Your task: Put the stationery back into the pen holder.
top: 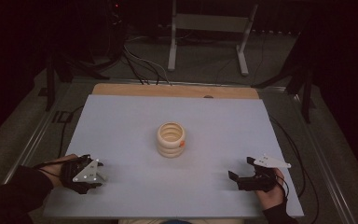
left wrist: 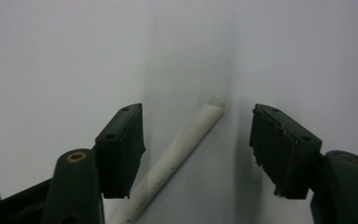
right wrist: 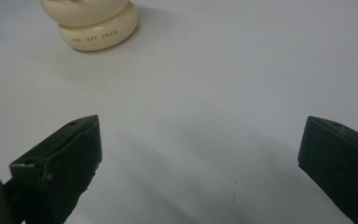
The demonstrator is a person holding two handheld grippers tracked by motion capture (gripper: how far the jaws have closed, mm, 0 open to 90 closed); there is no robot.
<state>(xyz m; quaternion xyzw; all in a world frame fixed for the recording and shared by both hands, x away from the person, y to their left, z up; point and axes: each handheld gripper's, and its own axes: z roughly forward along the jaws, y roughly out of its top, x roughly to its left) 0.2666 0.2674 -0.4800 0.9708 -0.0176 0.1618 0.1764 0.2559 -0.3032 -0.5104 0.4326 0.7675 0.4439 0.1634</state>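
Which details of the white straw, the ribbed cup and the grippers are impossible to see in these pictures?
- White straw, left gripper view: lower end cut off by the bottom edge; whether the left gripper touches it is unclear.
- Ribbed cup, right gripper view: top cut off by the edge.
- Ribbed cup, high view: orange mark too small to identify.

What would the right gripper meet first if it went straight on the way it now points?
Probably nothing soon. Ahead of the right gripper lies bare table; the cream ribbed holder stands off to the left of its line, though depth is hard to judge.
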